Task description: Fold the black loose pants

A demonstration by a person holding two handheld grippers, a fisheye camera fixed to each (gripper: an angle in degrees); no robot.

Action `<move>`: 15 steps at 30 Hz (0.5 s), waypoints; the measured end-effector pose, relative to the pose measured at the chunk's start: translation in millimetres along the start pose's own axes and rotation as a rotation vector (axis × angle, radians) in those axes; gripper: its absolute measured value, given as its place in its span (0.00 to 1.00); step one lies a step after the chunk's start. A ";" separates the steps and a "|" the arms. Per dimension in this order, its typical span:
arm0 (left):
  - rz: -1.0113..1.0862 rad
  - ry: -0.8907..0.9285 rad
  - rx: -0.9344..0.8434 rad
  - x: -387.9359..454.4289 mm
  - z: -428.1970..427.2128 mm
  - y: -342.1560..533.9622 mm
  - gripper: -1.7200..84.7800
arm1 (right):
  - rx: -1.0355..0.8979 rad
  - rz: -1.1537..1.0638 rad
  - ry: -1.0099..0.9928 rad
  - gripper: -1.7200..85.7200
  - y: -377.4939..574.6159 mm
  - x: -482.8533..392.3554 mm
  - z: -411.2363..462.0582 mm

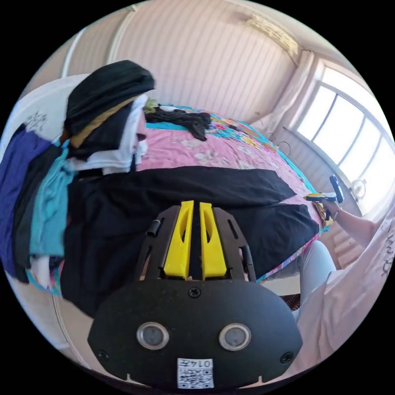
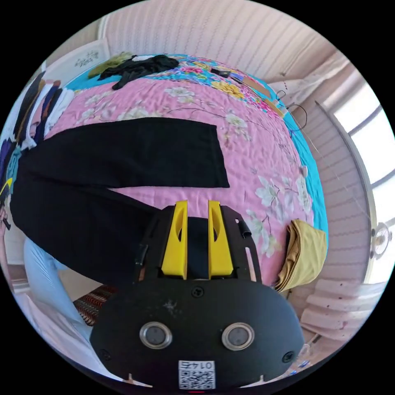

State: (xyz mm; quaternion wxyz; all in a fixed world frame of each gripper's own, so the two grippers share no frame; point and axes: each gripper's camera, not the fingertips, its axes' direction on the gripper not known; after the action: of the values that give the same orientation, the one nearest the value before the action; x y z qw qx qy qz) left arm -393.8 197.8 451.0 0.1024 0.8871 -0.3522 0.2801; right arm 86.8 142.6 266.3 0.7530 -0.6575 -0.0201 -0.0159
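- Black loose pants (image 2: pixel 123 164) lie spread on the pink floral bedspread (image 2: pixel 255 135) ahead of your claws.
- Your left claw (image 1: pixel 196 205) is nearly together; whether it pinches the pants, I cannot tell.
- Your right claw (image 2: pixel 197 204) stands slightly apart over a pant leg.

A bed (image 2: pixel 263 135) in a pink floral quilt is carrying the black pants (image 2: pixel 123 164), spread flat. A dark garment (image 2: pixel 140 66) is lying near its far edge, a folded mustard cloth (image 2: pixel 306 253) at one corner, and stacked clothes (image 1: pixel 45 193) at one side.
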 end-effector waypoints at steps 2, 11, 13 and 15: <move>0.096 0.046 -0.021 28.7 39.0 -49.8 0.06 | 0.035 0.083 -0.043 0.12 -0.9 32.6 -1.4; 0.254 0.020 -0.259 94.4 214.7 -223.0 0.10 | 0.119 0.135 -0.131 0.13 -100.4 134.4 6.9; 0.289 -0.061 -0.351 103.7 253.5 -242.0 0.12 | 0.095 0.143 -0.136 0.14 -125.6 154.3 18.0; 0.302 -0.064 -0.478 108.8 284.7 -245.9 0.11 | 0.059 0.152 -0.143 0.12 -137.7 168.6 28.6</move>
State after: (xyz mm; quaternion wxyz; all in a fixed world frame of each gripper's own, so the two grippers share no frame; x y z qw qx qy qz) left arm -40.2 207.9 282.7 0.2546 0.7837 -0.5396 0.1729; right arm 247.9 152.8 415.1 0.7678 -0.6340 -0.0243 0.0885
